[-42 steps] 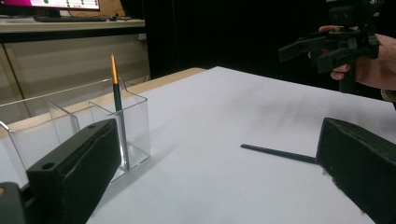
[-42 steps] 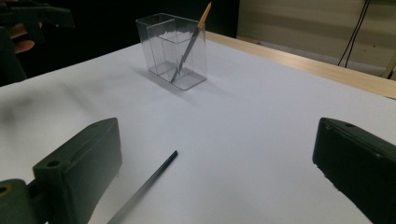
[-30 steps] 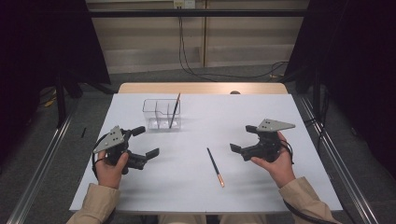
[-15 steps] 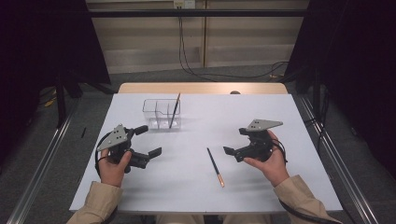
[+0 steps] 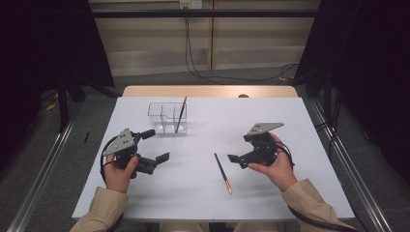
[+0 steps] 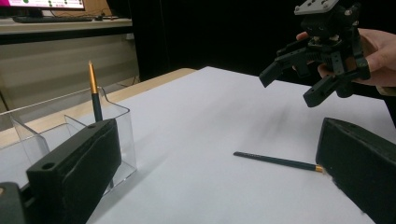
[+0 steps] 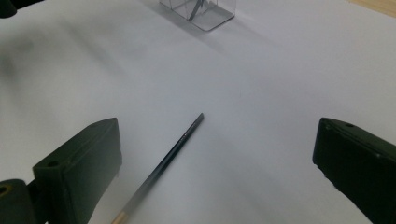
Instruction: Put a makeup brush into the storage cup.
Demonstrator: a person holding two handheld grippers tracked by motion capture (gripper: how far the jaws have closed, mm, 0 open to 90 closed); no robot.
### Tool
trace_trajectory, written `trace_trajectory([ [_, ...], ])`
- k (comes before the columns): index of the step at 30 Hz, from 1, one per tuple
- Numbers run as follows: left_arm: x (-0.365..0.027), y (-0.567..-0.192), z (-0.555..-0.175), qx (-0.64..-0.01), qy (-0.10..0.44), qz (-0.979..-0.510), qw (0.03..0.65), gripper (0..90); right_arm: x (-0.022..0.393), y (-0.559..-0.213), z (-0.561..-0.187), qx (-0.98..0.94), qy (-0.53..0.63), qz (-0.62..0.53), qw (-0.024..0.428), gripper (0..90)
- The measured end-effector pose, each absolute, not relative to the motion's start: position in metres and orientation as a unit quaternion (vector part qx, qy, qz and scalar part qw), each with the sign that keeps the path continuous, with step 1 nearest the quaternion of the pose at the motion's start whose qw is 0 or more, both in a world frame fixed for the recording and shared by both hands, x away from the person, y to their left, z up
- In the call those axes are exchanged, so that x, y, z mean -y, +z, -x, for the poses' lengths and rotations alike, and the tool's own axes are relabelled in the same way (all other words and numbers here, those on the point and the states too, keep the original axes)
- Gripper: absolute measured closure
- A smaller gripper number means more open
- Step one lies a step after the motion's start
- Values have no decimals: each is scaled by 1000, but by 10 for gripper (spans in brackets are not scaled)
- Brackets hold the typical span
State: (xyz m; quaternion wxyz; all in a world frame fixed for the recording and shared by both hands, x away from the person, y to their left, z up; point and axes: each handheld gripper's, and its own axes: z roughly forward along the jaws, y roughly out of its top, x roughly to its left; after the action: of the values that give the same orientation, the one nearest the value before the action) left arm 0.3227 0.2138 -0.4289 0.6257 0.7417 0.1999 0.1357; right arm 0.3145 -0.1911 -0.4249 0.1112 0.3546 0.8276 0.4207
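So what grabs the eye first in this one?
A dark pencil lies loose on the white table, just left of the open right gripper that points at it. Farther back, a clear divided holder has a second pencil leaning in it, with the open left gripper nearby.

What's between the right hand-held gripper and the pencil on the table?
Nothing: in the high view only bare white table separates the right hand-held gripper from the pencil. The right gripper view shows the pencil between its open jaws, untouched.
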Motion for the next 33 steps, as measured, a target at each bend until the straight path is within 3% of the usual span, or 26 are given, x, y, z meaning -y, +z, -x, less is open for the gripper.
trace_trajectory([
  [33, -200, -429, -331, -187, 125, -748, 624, 0, 171, -432, -321, -886, 302, -346, 68, 9],
])
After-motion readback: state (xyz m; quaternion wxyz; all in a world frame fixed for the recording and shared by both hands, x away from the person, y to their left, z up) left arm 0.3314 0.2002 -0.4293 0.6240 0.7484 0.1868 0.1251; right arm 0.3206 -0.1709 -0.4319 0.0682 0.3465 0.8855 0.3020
